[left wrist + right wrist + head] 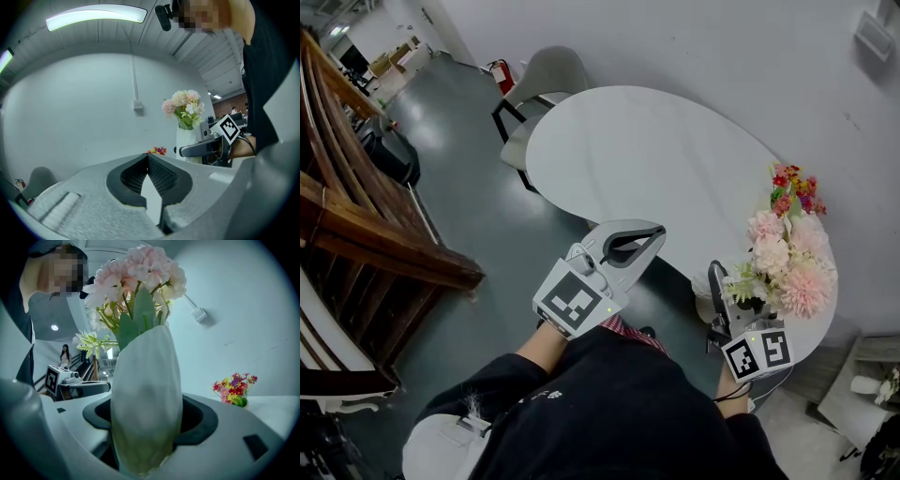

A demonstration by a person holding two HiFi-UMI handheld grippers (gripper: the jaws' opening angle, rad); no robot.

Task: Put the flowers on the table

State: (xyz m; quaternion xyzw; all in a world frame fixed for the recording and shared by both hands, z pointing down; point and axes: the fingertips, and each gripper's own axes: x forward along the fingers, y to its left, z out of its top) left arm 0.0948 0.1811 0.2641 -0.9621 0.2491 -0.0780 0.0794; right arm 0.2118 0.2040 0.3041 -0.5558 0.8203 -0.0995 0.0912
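1. at the near right edge of the white table (647, 150), the right gripper (733, 305) has its jaws set wide and pressed on a white vase (147, 399).
2. pink flowers (787, 262) stand upright in that vase; whether its base rests on the tabletop cannot be told.
3. a small colourful bunch (795, 187) sits farther back on the table, near the wall.
4. the left gripper (656, 232), by the table's near edge, has its jaw tips pressed together with nothing between them.
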